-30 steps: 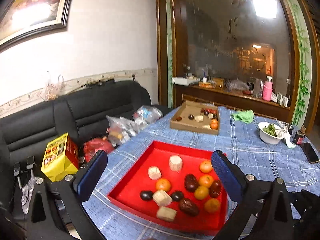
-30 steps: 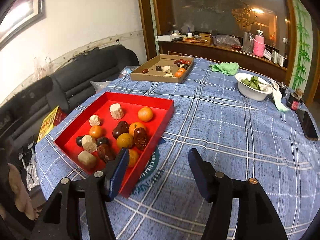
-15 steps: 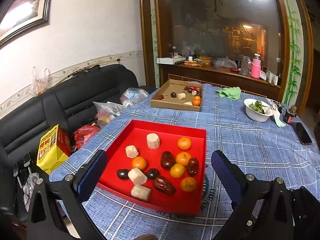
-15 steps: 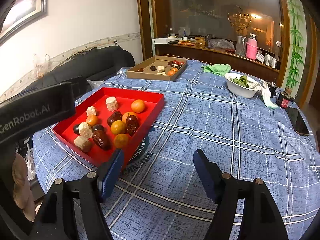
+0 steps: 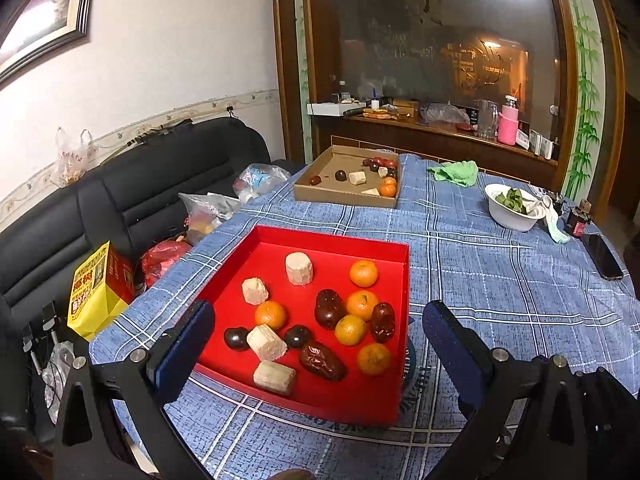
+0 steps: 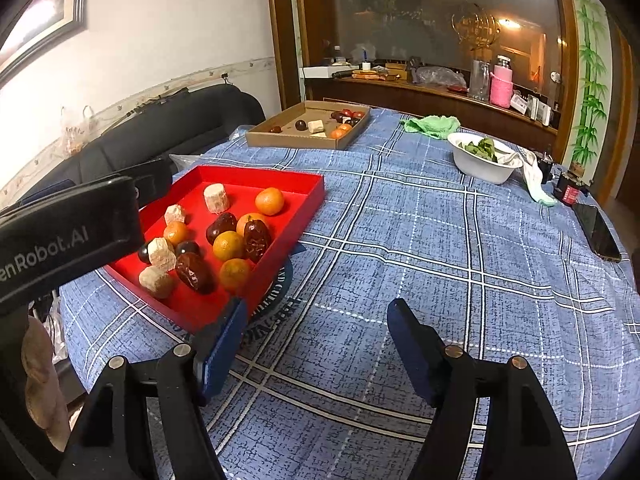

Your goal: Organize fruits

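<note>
A red tray on the blue checked tablecloth holds several oranges, wrinkled red dates, dark round fruits and pale cut chunks. A shallow cardboard box farther back holds more of the same fruits. My left gripper hangs open over the tray's near edge, with nothing between its fingers. My right gripper is open above bare cloth, just right of the red tray. The cardboard box also shows far back in that view.
At the right stand a white bowl of greens, a green cloth, a small dark bottle and a phone. A black sofa with bags and a yellow box lies left of the table.
My left gripper has shifted and tipped down, so the tray now sits centred between its fingers. The right jaws have widened a little, and the left gripper's housing has entered the right wrist view.
</note>
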